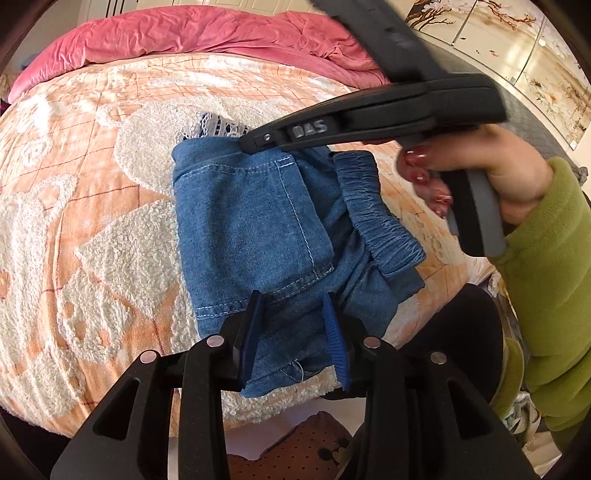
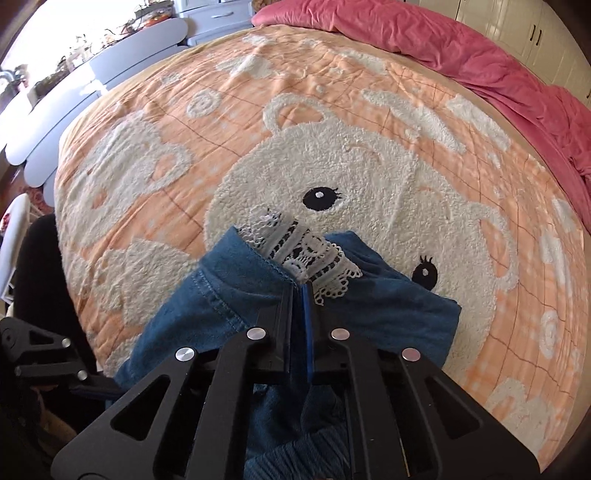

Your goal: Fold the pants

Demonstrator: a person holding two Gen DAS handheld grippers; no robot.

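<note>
Blue denim pants (image 1: 251,221) lie folded into a short stack on the bed, elastic waistband (image 1: 373,206) to the right, white lace hem (image 1: 218,125) poking out at the far edge. My left gripper (image 1: 291,299) straddles the near edge, its fingers apart with denim lying loosely between them. My right gripper (image 1: 245,142) reaches in from the right and touches the far edge by the lace. In the right wrist view, the right gripper (image 2: 298,288) has its fingers pressed together on the pants (image 2: 229,295), where the denim hem meets the lace (image 2: 306,251).
An orange and cream bear blanket (image 2: 332,166) covers the bed. A crumpled pink duvet (image 1: 184,33) lies along the far side. A hand in a green sleeve (image 1: 546,258) holds the right gripper. The bed's near edge runs just under my left gripper, a brown dotted item (image 1: 295,450) below it.
</note>
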